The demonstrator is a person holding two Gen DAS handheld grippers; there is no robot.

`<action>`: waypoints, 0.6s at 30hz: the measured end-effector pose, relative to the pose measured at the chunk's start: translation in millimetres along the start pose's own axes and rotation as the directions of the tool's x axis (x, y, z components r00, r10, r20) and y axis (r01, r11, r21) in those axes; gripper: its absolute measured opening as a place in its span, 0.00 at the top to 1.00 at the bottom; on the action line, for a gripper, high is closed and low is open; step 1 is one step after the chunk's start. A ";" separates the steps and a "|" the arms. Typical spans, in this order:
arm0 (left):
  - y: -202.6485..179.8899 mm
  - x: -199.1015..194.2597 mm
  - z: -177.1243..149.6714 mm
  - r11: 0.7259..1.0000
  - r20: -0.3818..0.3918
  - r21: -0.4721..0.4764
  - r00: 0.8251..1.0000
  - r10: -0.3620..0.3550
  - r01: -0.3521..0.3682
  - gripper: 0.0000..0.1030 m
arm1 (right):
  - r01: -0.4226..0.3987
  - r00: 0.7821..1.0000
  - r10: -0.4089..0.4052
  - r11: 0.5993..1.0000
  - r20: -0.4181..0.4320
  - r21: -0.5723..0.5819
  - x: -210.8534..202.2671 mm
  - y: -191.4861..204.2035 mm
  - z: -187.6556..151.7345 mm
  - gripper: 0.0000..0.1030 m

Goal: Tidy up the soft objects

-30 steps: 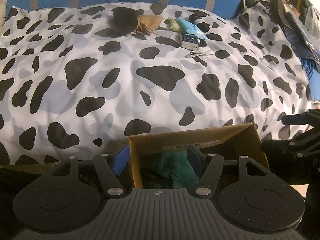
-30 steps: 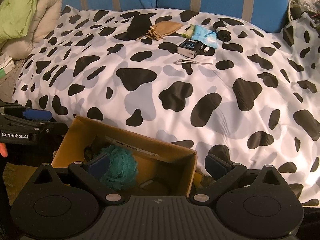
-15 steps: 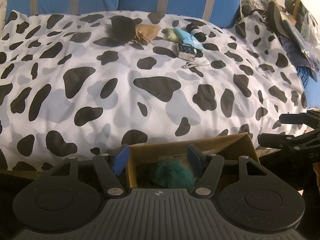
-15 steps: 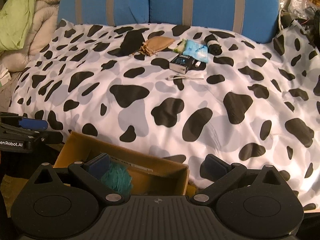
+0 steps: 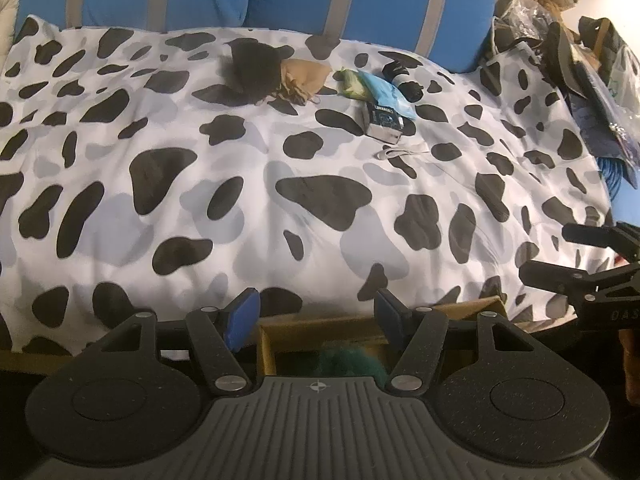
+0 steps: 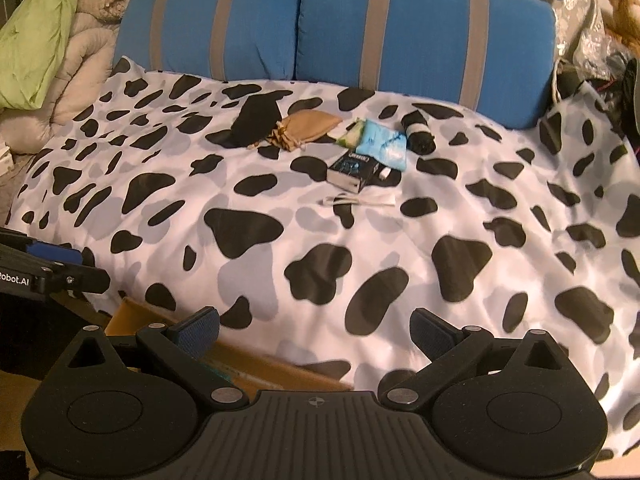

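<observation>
While the left gripper (image 5: 316,314) hung over the near edge of the bed, its blue pads (image 5: 242,316) stood apart with nothing between them. Below them sat the box (image 5: 268,344), a teal puff (image 5: 348,360) inside it. Across the cow-print duvet (image 5: 280,208), near the blue cushions (image 5: 360,4), the soft items lay in a row: black pouch (image 5: 252,68), tan pouch (image 5: 304,80) touching it, green packet (image 5: 352,82), light-blue packet (image 5: 386,94). A small dark carton (image 5: 382,122) sat just in front of the blue packet, a white cable (image 5: 400,153) in front of that. Right gripper showed at the right edge (image 5: 592,264).

Right wrist view: right gripper (image 6: 316,330) spread wide, empty, over the duvet (image 6: 360,260) edge. Box corner (image 6: 132,312) sat lower left, partly behind the left finger. Same row at the far side: black pouch (image 6: 258,124), tan pouch (image 6: 310,126), green packet (image 6: 352,134), blue packet (image 6: 382,144), carton (image 6: 352,170), cable (image 6: 360,201), plus a black roll (image 6: 420,136) right of the blue packet. Left gripper sat at the left edge (image 6: 52,268).
</observation>
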State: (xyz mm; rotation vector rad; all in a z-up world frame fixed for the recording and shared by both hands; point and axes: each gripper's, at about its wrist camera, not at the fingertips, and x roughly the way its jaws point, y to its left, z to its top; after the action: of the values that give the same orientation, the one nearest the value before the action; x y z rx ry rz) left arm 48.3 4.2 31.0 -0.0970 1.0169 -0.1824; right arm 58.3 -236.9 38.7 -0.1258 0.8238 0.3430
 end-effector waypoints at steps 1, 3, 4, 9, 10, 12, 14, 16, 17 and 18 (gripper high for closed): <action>-0.2 1.5 1.8 1.000 0.000 0.006 1.000 0.002 -0.002 0.40 | 0.003 1.000 -0.003 1.000 0.002 -0.005 2.0 -0.5 1.6 0.02; -0.2 5.5 6.3 1.000 -0.003 0.018 1.000 0.000 0.000 0.40 | 0.006 1.000 -0.006 1.000 0.003 -0.015 7.0 -1.6 5.1 0.02; 0.0 7.5 8.9 1.000 -0.002 0.022 1.000 -0.004 0.004 0.40 | 0.008 1.000 -0.008 1.000 0.003 -0.019 9.3 -2.3 6.7 0.02; -1.3 15.0 20.4 0.999 0.020 0.049 1.000 -0.002 0.001 0.40 | 0.019 1.000 -0.018 0.999 0.011 -0.038 21.0 -5.8 14.6 0.02; -2.3 16.5 23.3 0.998 0.026 0.057 1.000 -0.003 0.002 0.40 | 0.020 1.000 -0.019 0.999 0.012 -0.043 23.1 -6.3 16.1 0.02; -3.2 19.8 28.7 0.998 0.036 0.070 0.999 -0.010 0.008 0.40 | 0.021 1.000 -0.021 0.998 0.013 -0.054 28.1 -7.6 19.0 0.02; -3.2 23.9 34.4 0.997 0.043 0.074 0.999 -0.017 0.013 0.40 | 0.025 1.000 -0.024 0.997 0.015 -0.066 33.0 -8.4 21.5 0.03; -2.7 28.6 39.9 0.997 0.049 0.076 0.999 -0.024 0.020 0.40 | 0.029 0.999 -0.027 0.996 0.016 -0.079 38.2 -9.1 24.0 0.03; -2.3 30.8 42.4 0.997 0.051 0.076 0.998 -0.027 0.023 0.40 | 0.031 0.999 -0.029 0.996 0.017 -0.086 40.9 -9.5 25.3 0.03; -1.8 33.0 45.1 0.997 0.054 0.076 0.998 -0.029 0.025 0.40 | 0.034 0.999 -0.032 0.995 0.019 -0.094 43.7 -9.8 26.7 0.03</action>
State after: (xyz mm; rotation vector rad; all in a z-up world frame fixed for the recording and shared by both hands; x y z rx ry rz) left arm 103.4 -4.3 27.3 -0.0472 0.9534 -0.2409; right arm 107.8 -228.7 24.2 -0.2240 0.7874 0.3515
